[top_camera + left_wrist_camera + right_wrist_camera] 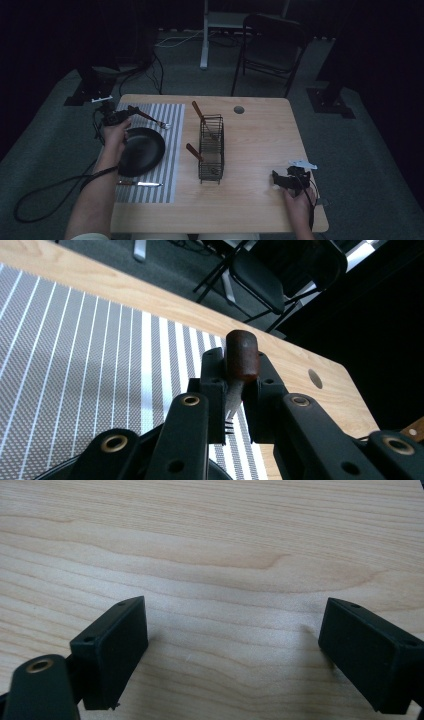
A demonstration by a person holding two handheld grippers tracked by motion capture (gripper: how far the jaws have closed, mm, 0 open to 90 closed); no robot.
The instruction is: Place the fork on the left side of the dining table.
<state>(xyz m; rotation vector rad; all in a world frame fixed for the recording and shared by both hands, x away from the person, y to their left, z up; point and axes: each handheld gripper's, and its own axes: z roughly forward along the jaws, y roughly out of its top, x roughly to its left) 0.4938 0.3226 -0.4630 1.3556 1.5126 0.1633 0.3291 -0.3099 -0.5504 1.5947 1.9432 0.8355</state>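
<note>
- Left gripper (120, 117) is over the far edge of the black pan (142, 150) on the striped mat (172, 150), its fingers (212, 390) pinching a fork (150, 118) by its brown wooden handle.
- The fork sticks out level above the mat, tines toward the wire rack (211, 147).
- Right gripper (282, 181) sits low at the table's (260, 145) near right corner, fingers (112, 650) spread wide over bare wood, holding nothing.
</note>
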